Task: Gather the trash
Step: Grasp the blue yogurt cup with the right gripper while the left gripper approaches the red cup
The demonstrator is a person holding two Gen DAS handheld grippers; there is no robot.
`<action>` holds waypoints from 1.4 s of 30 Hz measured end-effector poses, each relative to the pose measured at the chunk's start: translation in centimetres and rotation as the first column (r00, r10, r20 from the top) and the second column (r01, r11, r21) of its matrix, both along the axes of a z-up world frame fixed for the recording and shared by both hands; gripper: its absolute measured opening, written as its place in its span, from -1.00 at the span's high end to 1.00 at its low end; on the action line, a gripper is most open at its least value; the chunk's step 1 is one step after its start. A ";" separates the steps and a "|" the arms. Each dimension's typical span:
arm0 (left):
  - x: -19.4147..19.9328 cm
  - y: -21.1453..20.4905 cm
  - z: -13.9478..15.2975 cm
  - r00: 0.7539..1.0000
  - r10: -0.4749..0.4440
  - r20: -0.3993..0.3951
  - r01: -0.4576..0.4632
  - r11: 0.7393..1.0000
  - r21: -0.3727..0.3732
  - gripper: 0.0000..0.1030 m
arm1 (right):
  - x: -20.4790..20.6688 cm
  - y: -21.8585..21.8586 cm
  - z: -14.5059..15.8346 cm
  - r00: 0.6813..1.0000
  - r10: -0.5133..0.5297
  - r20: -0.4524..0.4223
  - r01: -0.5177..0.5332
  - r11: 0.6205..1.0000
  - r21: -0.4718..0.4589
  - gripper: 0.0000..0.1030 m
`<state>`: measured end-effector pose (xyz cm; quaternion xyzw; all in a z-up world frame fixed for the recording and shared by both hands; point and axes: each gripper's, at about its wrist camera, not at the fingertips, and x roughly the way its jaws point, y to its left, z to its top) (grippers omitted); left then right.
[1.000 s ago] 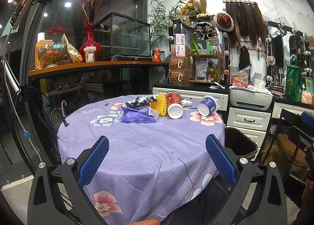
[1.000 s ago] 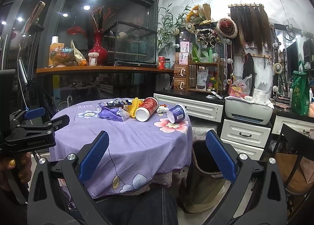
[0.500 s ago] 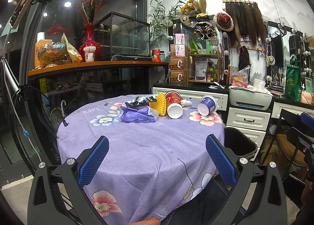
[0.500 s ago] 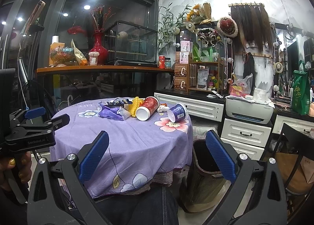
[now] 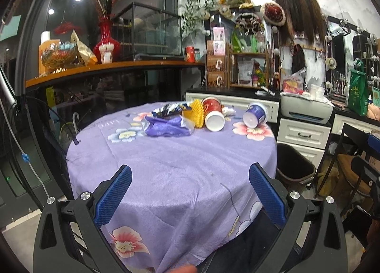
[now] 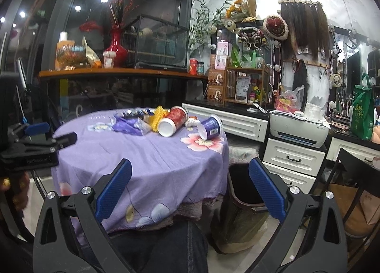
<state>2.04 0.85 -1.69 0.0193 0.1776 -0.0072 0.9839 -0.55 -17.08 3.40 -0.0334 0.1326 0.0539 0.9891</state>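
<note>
Trash lies at the far side of the round table: a purple plastic bag (image 5: 167, 126), a shiny snack wrapper (image 5: 171, 108), a yellow foam net (image 5: 194, 113), a tipped red cup (image 5: 212, 113) and a tipped blue cup (image 5: 255, 114). The same red cup (image 6: 173, 120) and blue cup (image 6: 210, 128) show in the right wrist view. My left gripper (image 5: 190, 192) hovers open over the near part of the cloth, well short of the pile. My right gripper (image 6: 190, 187) is open too, above the table's right edge and a dark bin (image 6: 244, 189).
The purple flowered cloth (image 5: 171, 168) drapes over the table. The bin (image 5: 294, 168) stands on the floor right of it. White drawers (image 6: 292, 158) with a printer (image 6: 299, 128) sit behind. A black chair (image 6: 356, 182) is at right. A person's hand (image 6: 14, 189) holds the left gripper.
Both grippers stay open with barely any shift. The trash on the table has not moved.
</note>
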 end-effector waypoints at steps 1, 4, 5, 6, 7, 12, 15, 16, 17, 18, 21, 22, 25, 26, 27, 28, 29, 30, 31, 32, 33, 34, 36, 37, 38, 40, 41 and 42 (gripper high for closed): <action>0.3 0.2 -0.1 1.000 0.000 -0.010 0.000 1.000 -0.003 -0.90 | 0.4 0.0 -0.4 1.000 -0.005 -0.013 0.005 1.000 -0.012 -0.89; 1.6 0.9 -0.5 0.998 0.000 -0.059 -0.001 1.000 -0.009 -0.90 | 1.5 0.0 -1.5 0.998 -0.015 -0.057 0.013 0.999 -0.035 -0.89; 2.1 1.1 -0.7 0.997 -0.005 -0.077 0.004 1.000 -0.011 -0.90 | 2.0 0.0 -1.9 0.997 -0.015 -0.077 0.012 0.999 -0.036 -0.89; 2.7 1.3 -1.0 0.995 -0.010 -0.102 0.009 1.000 -0.010 -0.90 | 2.5 -0.1 -2.2 0.995 -0.016 -0.100 0.012 0.999 -0.036 -0.89; 3.3 1.4 -1.2 0.992 -0.009 -0.123 0.008 1.000 -0.007 -0.90 | 3.1 -0.2 -2.6 0.992 -0.020 -0.124 0.015 0.999 -0.036 -0.89; 6.6 2.6 -1.8 0.979 -0.024 -0.202 0.020 1.000 -0.023 -0.90 | 5.9 -0.7 -4.6 0.968 -0.047 -0.247 0.038 0.998 -0.041 -0.89; 9.0 3.1 -2.2 0.967 -0.045 -0.250 0.036 0.999 -0.038 -0.90 | 8.3 -1.4 -5.0 0.949 -0.053 -0.309 0.049 0.999 -0.021 -0.89; 9.9 3.1 -2.2 0.962 -0.053 -0.268 0.042 0.998 -0.044 -0.90 | 8.9 -1.6 -5.0 0.948 -0.052 -0.315 0.051 0.999 -0.013 -0.89; 10.7 3.1 -2.2 0.957 -0.063 -0.284 0.050 0.997 -0.052 -0.90 | 9.8 -1.7 -4.9 0.948 -0.048 -0.314 0.048 0.999 -0.008 -0.89; 11.6 3.1 -2.1 0.952 -0.077 -0.296 0.062 0.996 -0.061 -0.90 | 10.7 -1.6 -4.8 0.950 -0.041 -0.310 0.039 0.999 -0.012 -0.89; 14.0 2.5 -1.9 0.943 -0.106 -0.314 0.091 0.994 -0.063 -0.90 | 13.7 -1.5 -4.3 0.951 -0.010 -0.310 0.002 1.000 -0.027 -0.89; 14.7 2.3 -1.7 0.941 -0.115 -0.318 0.100 0.993 -0.064 -0.90 | 15.1 -1.5 -4.1 0.954 -0.007 -0.300 -0.004 0.999 -0.038 -0.89; 16.7 1.8 -1.4 0.932 -0.135 -0.336 0.115 0.990 -0.078 -0.90 | 18.4 -1.2 -3.7 0.961 0.015 -0.276 -0.037 0.997 -0.073 -0.89; 17.2 1.6 -1.2 0.930 -0.140 -0.340 0.119 0.989 -0.082 -0.90 | 19.6 -1.1 -3.6 0.963 0.020 -0.269 -0.047 0.995 -0.094 -0.89; 17.8 1.3 -1.1 0.927 -0.156 -0.341 0.134 0.987 -0.087 -0.90 | 20.5 -1.1 -3.5 0.963 0.028 -0.268 -0.059 0.992 -0.108 -0.89; 18.5 0.9 -0.9 0.924 -0.169 -0.344 0.147 0.985 -0.089 -0.90 | 21.9 -1.0 -3.5 0.964 0.033 -0.262 -0.071 0.988 -0.135 -0.89; 19.0 0.6 -0.8 0.922 -0.173 -0.346 0.152 0.985 -0.086 -0.90 | 23.0 -1.1 -3.4 0.965 0.030 -0.259 -0.071 0.986 -0.151 -0.89; 19.6 0.2 -0.6 0.920 -0.185 -0.347 0.165 0.983 -0.086 -0.89 | 24.0 -1.3 -3.4 0.966 0.032 -0.256 -0.074 0.984 -0.159 -0.89; 20.1 -0.2 -0.5 0.915 -0.208 -0.346 0.187 0.978 -0.093 -0.89 | 25.3 -1.7 -3.2 0.968 0.029 -0.250 -0.072 0.984 -0.162 -0.89; 20.5 -0.6 -0.4 0.910 -0.226 -0.348 0.203 0.974 -0.101 -0.89 | 26.3 -2.0 -3.0 0.968 0.023 -0.250 -0.066 0.984 -0.164 -0.89; 20.9 -0.9 -0.5 0.905 -0.240 -0.352 0.215 0.970 -0.109 -0.89 | 27.5 -2.4 -3.0 0.966 0.018 -0.257 -0.063 0.984 -0.169 -0.89; 21.4 -1.2 -0.5 0.897 -0.262 -0.357 0.232 0.965 -0.124 -0.89 | 29.1 -2.8 -2.9 0.964 0.003 -0.266 -0.052 0.983 -0.178 -0.89; 22.6 -1.8 -0.6 0.891 -0.265 -0.368 0.234 0.964 -0.128 -0.89 | 31.0 -3.5 -2.6 0.964 0.008 -0.266 -0.058 0.982 -0.179 -0.89; 23.2 -2.1 -0.6 0.887 -0.272 -0.372 0.238 0.962 -0.134 -0.89 | 32.5 -3.7 -2.6 0.962 0.026 -0.272 -0.080 0.978 -0.190 -0.89; 23.9 -2.4 -0.5 0.883 -0.275 -0.380 0.240 0.961 -0.137 -0.89 | 33.5 -3.7 -2.6 0.961 0.024 -0.277 -0.084 0.975 -0.206 -0.89; 24.9 -2.8 -0.5 0.878 -0.272 -0.394 0.235 0.962 -0.141 -0.89 | 35.5 -3.7 -2.7 0.955 0.034 -0.295 -0.106 0.967 -0.230 -0.89; 25.4 -2.9 -0.3 0.875 -0.275 -0.397 0.234 0.961 -0.149 -0.89 | 36.6 -3.8 -2.8 0.951 0.039 -0.305 -0.115 0.966 -0.234 -0.89; 25.8 -3.1 -0.2 0.875 -0.277 -0.397 0.235 0.960 -0.152 -0.89 | 37.4 -3.9 -2.8 0.949 0.044 -0.311 -0.120 0.965 -0.232 -0.89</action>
